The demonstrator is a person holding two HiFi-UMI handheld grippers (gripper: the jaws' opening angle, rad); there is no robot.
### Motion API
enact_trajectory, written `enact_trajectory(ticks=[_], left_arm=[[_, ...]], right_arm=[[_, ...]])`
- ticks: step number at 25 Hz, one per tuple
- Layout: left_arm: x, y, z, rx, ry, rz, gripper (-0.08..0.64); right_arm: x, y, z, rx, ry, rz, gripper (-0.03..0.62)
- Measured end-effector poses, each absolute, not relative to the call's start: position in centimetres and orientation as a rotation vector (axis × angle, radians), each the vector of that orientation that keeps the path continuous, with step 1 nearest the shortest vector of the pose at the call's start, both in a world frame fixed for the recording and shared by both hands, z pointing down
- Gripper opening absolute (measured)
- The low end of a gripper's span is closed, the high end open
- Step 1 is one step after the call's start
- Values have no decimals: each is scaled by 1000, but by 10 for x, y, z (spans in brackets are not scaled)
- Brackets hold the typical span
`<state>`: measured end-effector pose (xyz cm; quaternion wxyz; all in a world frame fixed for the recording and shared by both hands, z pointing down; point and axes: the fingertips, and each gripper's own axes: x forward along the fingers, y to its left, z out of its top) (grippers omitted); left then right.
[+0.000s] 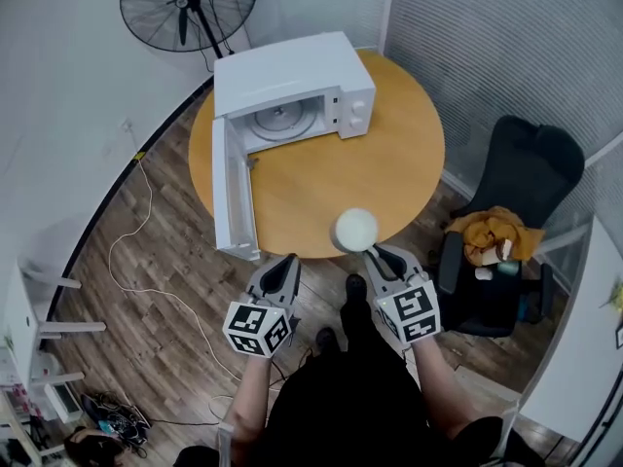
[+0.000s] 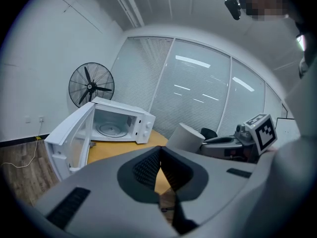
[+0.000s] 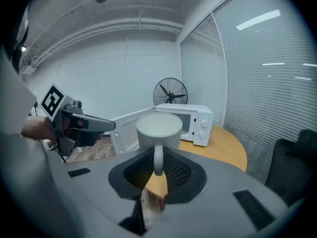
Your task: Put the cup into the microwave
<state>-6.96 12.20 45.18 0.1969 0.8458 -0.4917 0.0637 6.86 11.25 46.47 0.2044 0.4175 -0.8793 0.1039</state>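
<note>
**Figure: carrying the cup toward the open oven.**

My right claw [image 3: 157, 158] is closed on the handle of the white cup [image 3: 159, 125]. The cup hangs upright in the air over the near edge of the round wooden counter [image 1: 394, 159] and does not rest on it. My left claw [image 2: 160, 150] holds nothing, and its jaws meet at the tips.

The microwave [image 1: 292, 81] stands at the counter's far-left edge. Its door [image 1: 232, 188] is swung fully open along the left edge, and the glass turntable [image 1: 282, 120] is exposed.

**Technique.** As I judge it, the cup should:
- stay level, since I cannot tell whether it holds liquid;
- travel straight across the bare middle of the counter;
- meet the cavity mouth squarely, keeping to the side away from the door;
- enter body first, with the handle trailing, so that the claw goes in last.

The rim has to pass under the cavity's upper lip before I lower the cup onto the turntable. The idle left claw hangs near the door's free end and is best kept off it.

**Surroundings.**
- The counter carries nothing but the microwave.
- The floor is wood plank, with a white cable [image 1: 127, 261] trailing to the left.
- A standing fan [image 1: 188, 8] is beyond the far edge.
- A black chair [image 1: 526, 178] is to the right.
- The walls are blind-covered glass.
</note>
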Motion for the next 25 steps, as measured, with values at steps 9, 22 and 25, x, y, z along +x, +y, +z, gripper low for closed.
enact_trajectory(ticks=[9, 22, 25], left_arm=[[-51, 49, 441, 2338, -1456, 205, -6], [-10, -7, 444, 2293, -1540, 256, -6], [-8, -12, 444, 2283, -1548, 254, -6]], right_arm=[[78, 37, 469, 1059, -2499, 299, 60], [96, -26, 482, 919, -2547, 288, 60], [95, -35, 484, 900, -2547, 297, 59]])
